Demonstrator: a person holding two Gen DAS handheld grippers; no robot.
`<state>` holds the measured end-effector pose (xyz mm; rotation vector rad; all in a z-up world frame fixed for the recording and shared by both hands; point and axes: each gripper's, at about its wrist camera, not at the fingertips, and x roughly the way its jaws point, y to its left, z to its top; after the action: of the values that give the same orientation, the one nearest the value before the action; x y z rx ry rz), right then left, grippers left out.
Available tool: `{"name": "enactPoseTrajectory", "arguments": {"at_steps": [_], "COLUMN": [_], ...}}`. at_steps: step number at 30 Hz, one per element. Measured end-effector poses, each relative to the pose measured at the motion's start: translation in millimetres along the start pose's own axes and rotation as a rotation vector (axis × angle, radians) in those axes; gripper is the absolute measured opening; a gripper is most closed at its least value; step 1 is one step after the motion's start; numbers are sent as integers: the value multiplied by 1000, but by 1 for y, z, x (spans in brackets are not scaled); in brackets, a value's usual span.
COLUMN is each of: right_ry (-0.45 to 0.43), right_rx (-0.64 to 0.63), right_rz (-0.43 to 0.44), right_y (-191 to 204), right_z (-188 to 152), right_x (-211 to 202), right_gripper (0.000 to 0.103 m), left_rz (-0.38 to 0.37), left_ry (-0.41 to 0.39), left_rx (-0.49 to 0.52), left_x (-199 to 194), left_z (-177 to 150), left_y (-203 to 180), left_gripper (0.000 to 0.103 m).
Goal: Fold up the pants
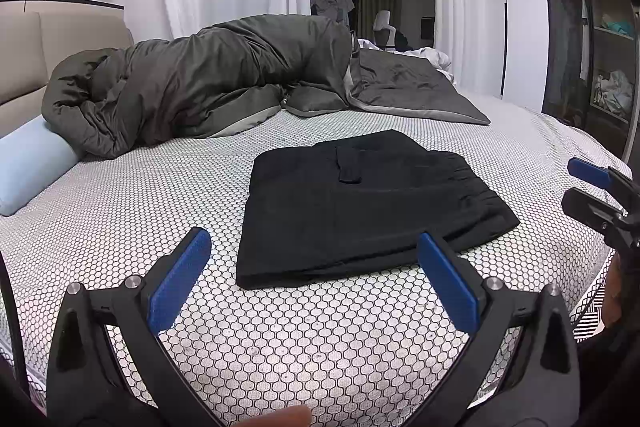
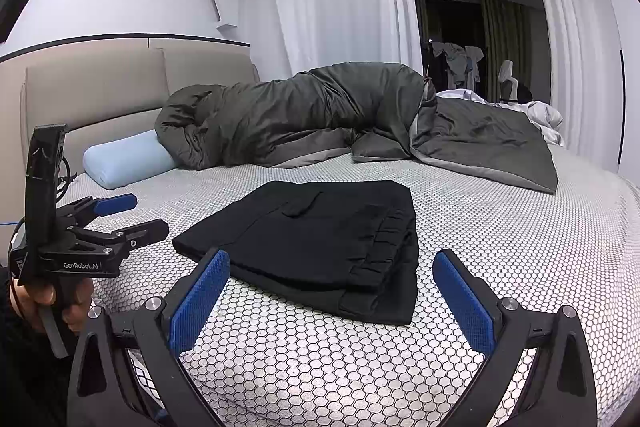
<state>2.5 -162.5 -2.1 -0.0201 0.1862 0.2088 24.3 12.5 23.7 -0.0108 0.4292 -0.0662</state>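
Note:
Black pants [image 1: 360, 207] lie folded into a flat rectangle on the honeycomb-patterned bed sheet [image 1: 140, 195]; they also show in the right wrist view [image 2: 320, 239], elastic waistband at the near right. My left gripper [image 1: 314, 247] is open and empty, held back from the near edge of the pants; it also shows at the left of the right wrist view [image 2: 134, 215]. My right gripper [image 2: 332, 267] is open and empty, just short of the waistband end; it also shows at the right edge of the left wrist view [image 1: 580, 183].
A dark grey duvet [image 1: 208, 83] is heaped along the far side of the bed. A light blue bolster pillow [image 1: 28, 171] lies by the beige headboard [image 2: 100, 95]. White curtains and an open wardrobe [image 1: 592, 47] stand beyond.

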Motion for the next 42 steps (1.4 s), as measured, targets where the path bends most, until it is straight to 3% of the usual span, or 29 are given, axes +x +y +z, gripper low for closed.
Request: {"name": "enactPoseTrajectory", "arguments": {"at_steps": [42], "right_ry": [3], "right_rx": [-11], "right_rz": [10], "right_y": [-9], "right_z": [-1], "right_x": [-1], "right_gripper": [103], "left_rz": [-14], "left_ry": [-5], "left_rx": [16], "left_x": [-1], "left_z": [1], "left_y": [20], "left_gripper": [102]}}
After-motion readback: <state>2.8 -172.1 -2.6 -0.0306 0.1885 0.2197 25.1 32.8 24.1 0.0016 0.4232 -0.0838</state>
